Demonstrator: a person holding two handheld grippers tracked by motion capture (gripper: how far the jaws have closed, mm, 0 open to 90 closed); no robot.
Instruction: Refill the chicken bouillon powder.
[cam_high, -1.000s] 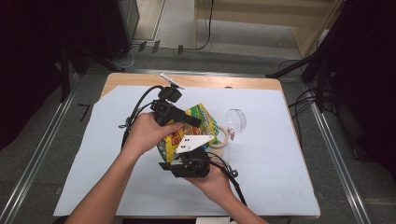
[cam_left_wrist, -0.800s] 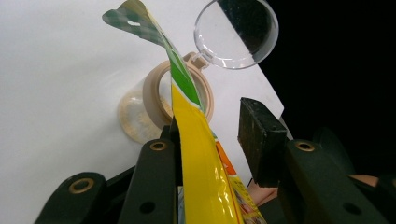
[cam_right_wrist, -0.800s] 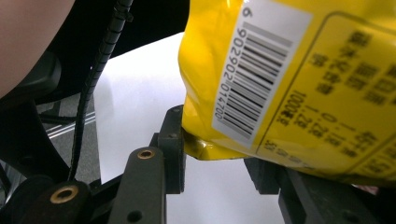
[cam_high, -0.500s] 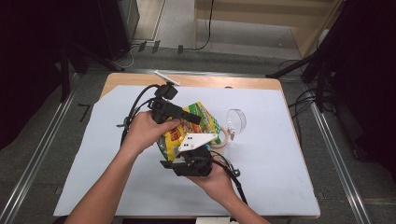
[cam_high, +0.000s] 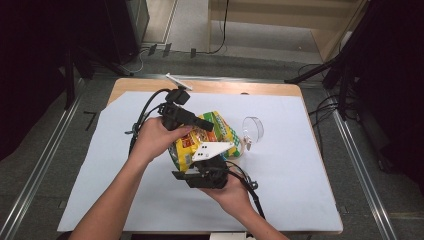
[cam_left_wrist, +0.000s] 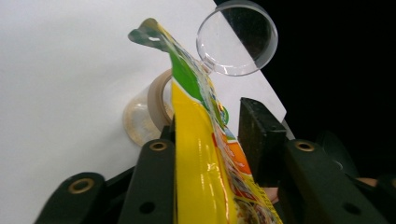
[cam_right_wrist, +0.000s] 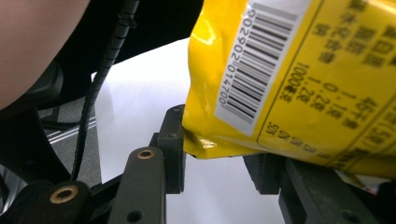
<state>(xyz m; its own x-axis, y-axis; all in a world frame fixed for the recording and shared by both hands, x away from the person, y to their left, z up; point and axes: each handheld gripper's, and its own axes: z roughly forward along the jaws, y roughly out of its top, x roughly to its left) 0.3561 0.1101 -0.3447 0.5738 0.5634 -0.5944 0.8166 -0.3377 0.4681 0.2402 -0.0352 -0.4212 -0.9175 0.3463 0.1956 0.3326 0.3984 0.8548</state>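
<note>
The yellow snack bag (cam_high: 200, 142) is pinched by both grippers, the left gripper (cam_left_wrist: 210, 140) and the right gripper (cam_right_wrist: 215, 154); its seam is best pulled apart evenly, away from the clear cup (cam_high: 253, 129).

Black left gripper (cam_high: 200, 121) with brass-ringed screws, trailing black cable.

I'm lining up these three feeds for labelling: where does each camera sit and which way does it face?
High view: above the person's side, looking forward and down at the table; both forearms show.
Left gripper view: rides the left hand-held gripper, looking along its jaws, past the snack bag, at a clear cup.
Right gripper view: rides the right hand-held gripper, facing the bag's barcode.
All share the bag.
</note>
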